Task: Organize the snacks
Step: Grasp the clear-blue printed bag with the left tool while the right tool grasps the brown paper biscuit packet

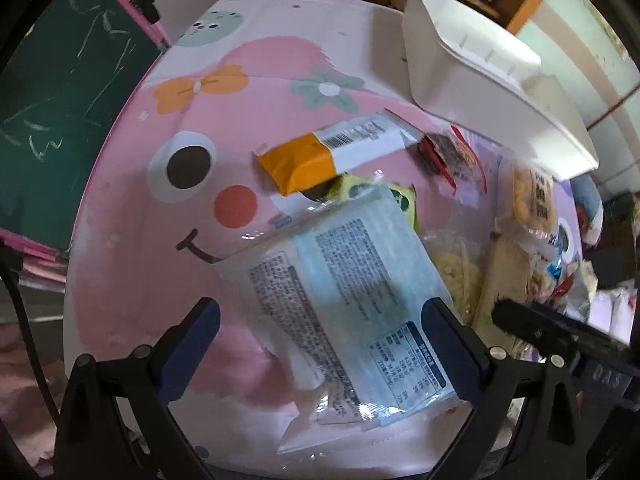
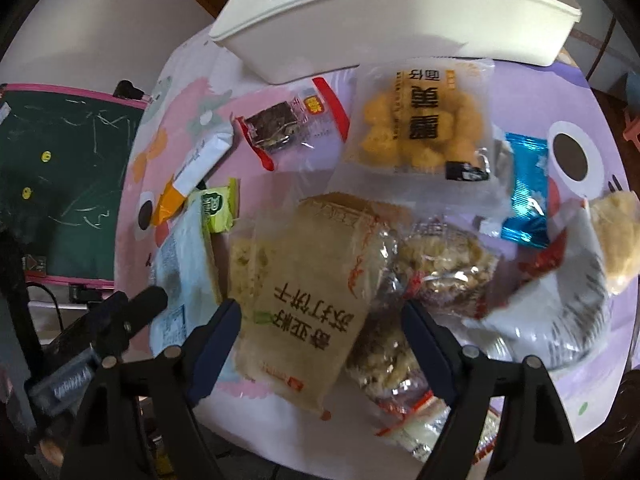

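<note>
Snack packets lie scattered on a pink cartoon-print table (image 1: 132, 248). My left gripper (image 1: 324, 352) is open, its fingers on either side of a pale blue and white packet (image 1: 340, 292). An orange and white bar (image 1: 340, 152) lies beyond it. My right gripper (image 2: 322, 344) is open above a tan cracker packet (image 2: 312, 280) and a clear bag of nutty pieces (image 2: 432, 276). A white bin (image 2: 400, 12) stands at the far edge, also in the left wrist view (image 1: 480, 80).
A bag of yellow puffs (image 2: 420, 120), a red-edged dark snack (image 2: 288, 124), a shiny blue packet (image 2: 526, 192) and a green packet (image 2: 218, 204) lie around. A green chalkboard (image 1: 60, 92) stands left of the table.
</note>
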Demonstrator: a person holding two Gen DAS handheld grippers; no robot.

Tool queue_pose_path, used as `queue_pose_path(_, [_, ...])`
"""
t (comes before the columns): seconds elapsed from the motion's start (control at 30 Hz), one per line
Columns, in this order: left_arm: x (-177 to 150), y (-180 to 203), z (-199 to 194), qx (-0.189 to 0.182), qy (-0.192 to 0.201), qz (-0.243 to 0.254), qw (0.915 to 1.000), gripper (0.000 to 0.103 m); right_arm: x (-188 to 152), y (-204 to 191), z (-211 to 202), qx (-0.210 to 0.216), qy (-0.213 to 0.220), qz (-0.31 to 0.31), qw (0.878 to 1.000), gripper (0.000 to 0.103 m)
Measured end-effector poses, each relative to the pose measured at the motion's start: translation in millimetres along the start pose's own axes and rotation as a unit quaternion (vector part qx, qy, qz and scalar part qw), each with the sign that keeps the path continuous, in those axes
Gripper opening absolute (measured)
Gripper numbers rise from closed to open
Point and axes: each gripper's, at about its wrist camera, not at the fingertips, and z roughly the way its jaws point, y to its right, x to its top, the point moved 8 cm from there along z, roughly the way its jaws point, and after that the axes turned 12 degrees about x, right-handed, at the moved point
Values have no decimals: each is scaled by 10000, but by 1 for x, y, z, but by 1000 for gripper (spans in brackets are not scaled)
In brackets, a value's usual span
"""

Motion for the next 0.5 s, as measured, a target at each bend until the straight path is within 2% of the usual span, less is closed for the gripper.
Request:
queue_pose_path(0.3, [-3,12,6,233,64,263,9994,100,13,-4,20,-502,-9,-150,9986,81])
queue_pose_path(0.47, [-7,21,13,380,34,491,9981,101,18,-10,30,-273,-65,-117,9995,79])
queue_pose_path(0.5, [-7,21,13,397,69,493,9980,101,18,-11,31,-183,-67,-85,9998,76])
